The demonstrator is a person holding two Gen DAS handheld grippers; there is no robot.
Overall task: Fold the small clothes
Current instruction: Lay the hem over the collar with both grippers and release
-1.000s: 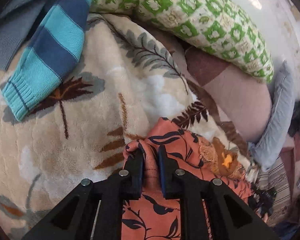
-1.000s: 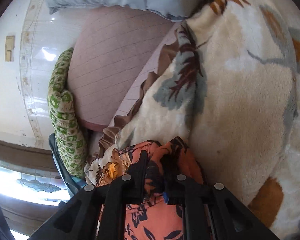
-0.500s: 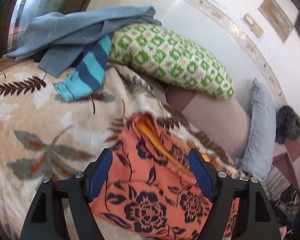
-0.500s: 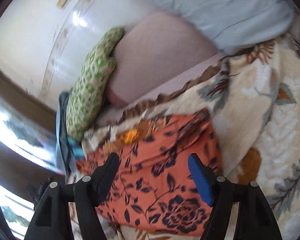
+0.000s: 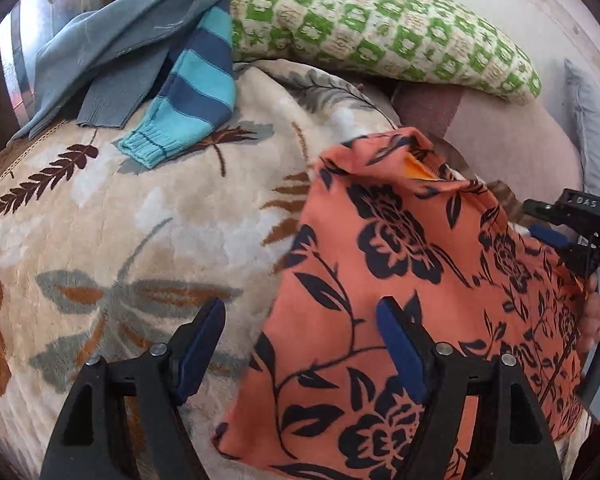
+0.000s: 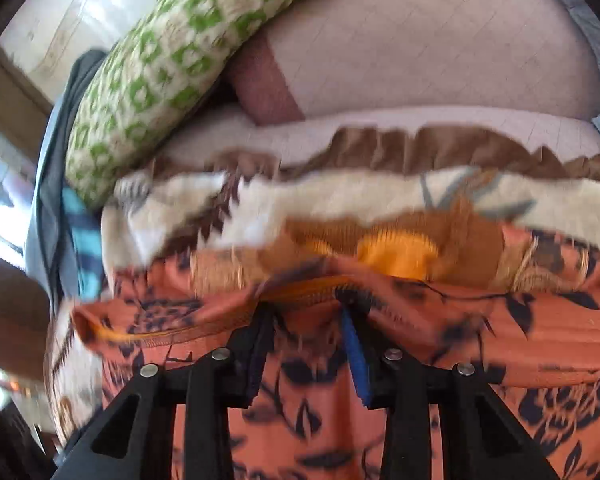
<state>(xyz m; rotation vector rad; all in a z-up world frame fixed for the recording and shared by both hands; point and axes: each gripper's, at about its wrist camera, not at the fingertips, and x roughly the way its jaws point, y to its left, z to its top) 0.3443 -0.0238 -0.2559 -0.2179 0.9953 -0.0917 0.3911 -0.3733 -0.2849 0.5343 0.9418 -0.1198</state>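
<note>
The orange floral garment (image 5: pixel 412 280) lay flat on the leaf-print blanket (image 5: pixel 140 208), near its far edge, below the green-patterned pillow (image 5: pixel 380 28). L gripper (image 5: pixel 300 320) was released, jaws wide apart, hovering over the garment's left edge w/o contact. R gripper (image 6: pixel 306 316) sat at the garment's far hem; jaws parted, but view blurred, so grasp could not be told. A striped sleeve (image 5: pixel 196 92) lay on the blanket, well apart.

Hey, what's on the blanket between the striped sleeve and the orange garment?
Nothing: in the left wrist view only bare leaf-patterned blanket separates the striped sleeve from the orange garment.
</note>
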